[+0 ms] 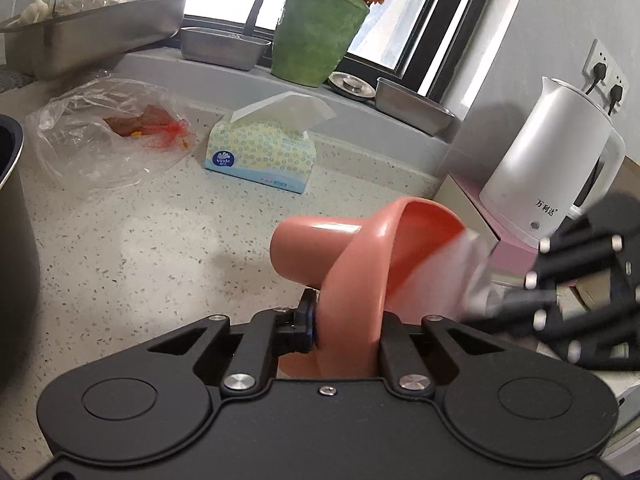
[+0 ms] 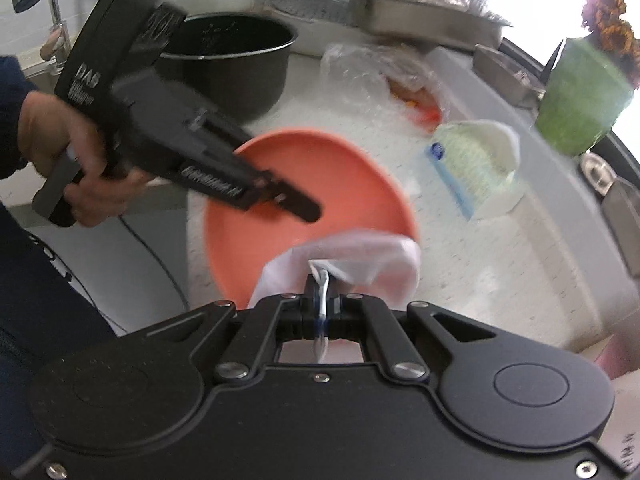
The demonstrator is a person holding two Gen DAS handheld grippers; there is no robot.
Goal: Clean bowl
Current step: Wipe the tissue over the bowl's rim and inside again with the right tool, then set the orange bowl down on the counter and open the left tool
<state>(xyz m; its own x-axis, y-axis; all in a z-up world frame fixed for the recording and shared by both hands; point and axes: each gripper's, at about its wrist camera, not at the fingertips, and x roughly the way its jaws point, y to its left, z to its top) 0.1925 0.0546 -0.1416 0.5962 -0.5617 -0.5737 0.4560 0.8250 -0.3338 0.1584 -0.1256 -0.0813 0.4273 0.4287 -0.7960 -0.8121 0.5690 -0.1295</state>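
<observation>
My left gripper point(image 1: 344, 320) is shut on the rim of a salmon-pink bowl point(image 1: 360, 256) and holds it tilted on its side above the speckled counter point(image 1: 140, 248). In the right wrist view the same bowl point(image 2: 320, 176) faces me, with the left gripper point(image 2: 296, 208) clamped on its left rim. My right gripper point(image 2: 322, 296) is shut on a white tissue point(image 2: 348, 256) that lies against the bowl's lower inside. In the left wrist view the tissue point(image 1: 476, 264) and the right gripper point(image 1: 496, 300) are blurred at the bowl's right opening.
A tissue box point(image 1: 260, 152), a plastic bag with scraps point(image 1: 108, 128), a green vase point(image 1: 316, 28) and steel trays point(image 1: 88, 28) stand behind. A white kettle point(image 1: 552, 168) is on the right. A dark pot point(image 2: 228, 60) stands at the left.
</observation>
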